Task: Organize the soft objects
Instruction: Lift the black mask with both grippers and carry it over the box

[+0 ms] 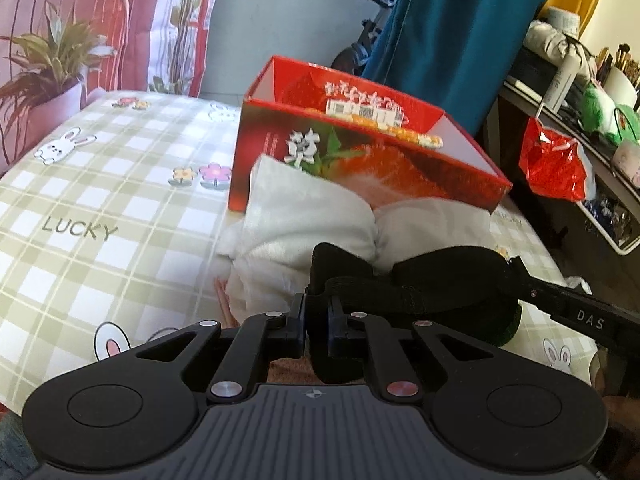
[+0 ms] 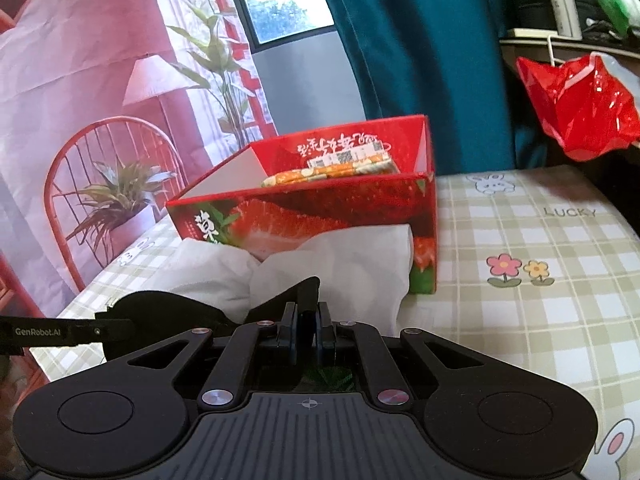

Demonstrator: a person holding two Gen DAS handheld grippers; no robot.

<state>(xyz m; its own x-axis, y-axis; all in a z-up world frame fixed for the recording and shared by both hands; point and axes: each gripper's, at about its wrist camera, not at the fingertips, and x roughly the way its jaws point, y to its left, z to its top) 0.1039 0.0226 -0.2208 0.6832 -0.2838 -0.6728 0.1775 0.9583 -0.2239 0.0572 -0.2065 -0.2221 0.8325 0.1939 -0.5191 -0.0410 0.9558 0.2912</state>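
we are pinching the black eye mask (image 1: 420, 280) between both hand-held grippers, left (image 1: 316, 320) and right (image 2: 307, 320), its length spanning them, the red strawberry box (image 2: 320, 220) sitting just ahead on the bed (image 2: 540, 280).

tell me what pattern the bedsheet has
Green-and-white check bedsheet with cartoon bunnies and flowers, clearest in the right wrist view.

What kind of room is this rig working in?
Most likely a home bedroom. The work surface is a bed with a checked sheet printed with rabbits and "LUCKY". A teal curtain hangs by a window, and a side shelf is cluttered with bottles and bags.
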